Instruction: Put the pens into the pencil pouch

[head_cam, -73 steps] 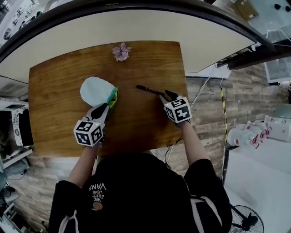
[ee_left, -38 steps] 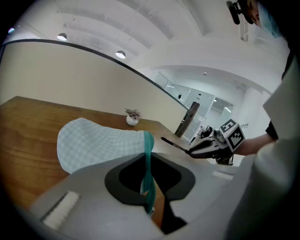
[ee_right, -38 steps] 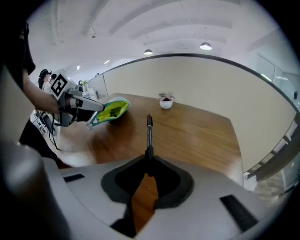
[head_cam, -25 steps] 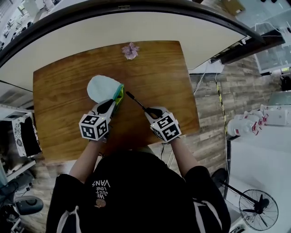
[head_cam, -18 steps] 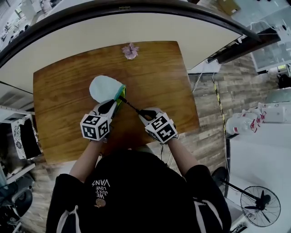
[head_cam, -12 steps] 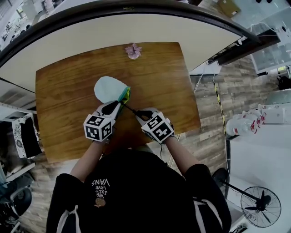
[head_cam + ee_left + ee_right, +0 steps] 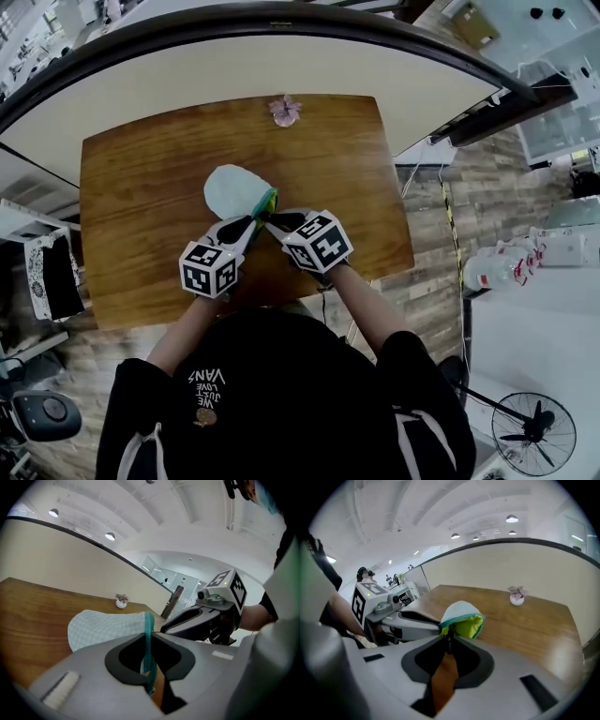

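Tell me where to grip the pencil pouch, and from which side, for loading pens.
Grip the teal zipper rim at the open end of the pouch, coming from the left. Its rounded closed end points away and its green-lined mouth faces the person, so pinching one lip probably holds it open and leaves room. The left gripper is shut there.
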Tool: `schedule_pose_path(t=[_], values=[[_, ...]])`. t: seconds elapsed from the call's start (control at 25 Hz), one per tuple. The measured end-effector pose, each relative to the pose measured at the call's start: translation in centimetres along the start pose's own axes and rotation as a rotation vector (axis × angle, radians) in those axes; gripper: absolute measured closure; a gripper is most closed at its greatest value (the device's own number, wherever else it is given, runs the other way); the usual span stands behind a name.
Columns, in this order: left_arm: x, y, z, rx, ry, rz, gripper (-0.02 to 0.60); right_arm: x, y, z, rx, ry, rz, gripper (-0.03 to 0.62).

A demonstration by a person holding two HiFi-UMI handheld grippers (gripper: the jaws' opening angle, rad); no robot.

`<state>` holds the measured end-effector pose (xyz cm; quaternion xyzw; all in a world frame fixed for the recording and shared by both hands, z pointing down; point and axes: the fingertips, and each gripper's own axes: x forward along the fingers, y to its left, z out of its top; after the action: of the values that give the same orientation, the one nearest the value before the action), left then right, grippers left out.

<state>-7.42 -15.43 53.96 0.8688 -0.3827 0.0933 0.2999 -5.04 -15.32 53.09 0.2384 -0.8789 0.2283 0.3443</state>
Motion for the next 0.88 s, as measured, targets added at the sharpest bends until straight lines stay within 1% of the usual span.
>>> schedule_pose_path(t=[0.12, 0.2, 0.32, 0.48, 0.64, 0.76, 0.84, 0.88], values=[[-0.4, 0.0, 0.4, -0.023, -0.025, -0.003, 0.538, 0.7, 0.0, 0.9, 0.068, -0.025, 0.028, 0.526], [-0.7, 0.0, 0.7, -0.037, -0.044, -0.002, 0.538, 1.1, 0.0, 1.7, 0.109, -0.059, 0.045, 0.526], [-1.1, 0.4, 1.2, -0.066, -0.075, 0.008, 0.538, 1.2, 0.1, 2.9, 0.141, -0.113, 0.062, 0.526], [-1.4, 1.2, 1.4, -0.079, -0.082, 0.023, 0.538, 0.2, -0.3, 3.8, 0.226, -0.21, 0.08, 0.495], [-1.6, 1.7, 1.5, -0.089, -0.087, 0.028, 0.538, -2.1, -1.3, 3.3, 0.308, -0.285, 0.034, 0.494], [-1.6, 2.4, 1.5, -0.082, -0.079, 0.032, 0.538, -3.8, -1.7, 1.8, 0.397, -0.331, 0.007, 0.494], [-1.4, 3.0, 1.1, -0.057, -0.049, 0.042, 0.538, -4.6, -1.8, 0.5, 0.434, -0.338, -0.017, 0.494], [-1.3, 3.4, 0.8, -0.03, -0.024, 0.052, 0.538, -4.8, -1.7, -0.2, 0.447, -0.336, -0.031, 0.494]])
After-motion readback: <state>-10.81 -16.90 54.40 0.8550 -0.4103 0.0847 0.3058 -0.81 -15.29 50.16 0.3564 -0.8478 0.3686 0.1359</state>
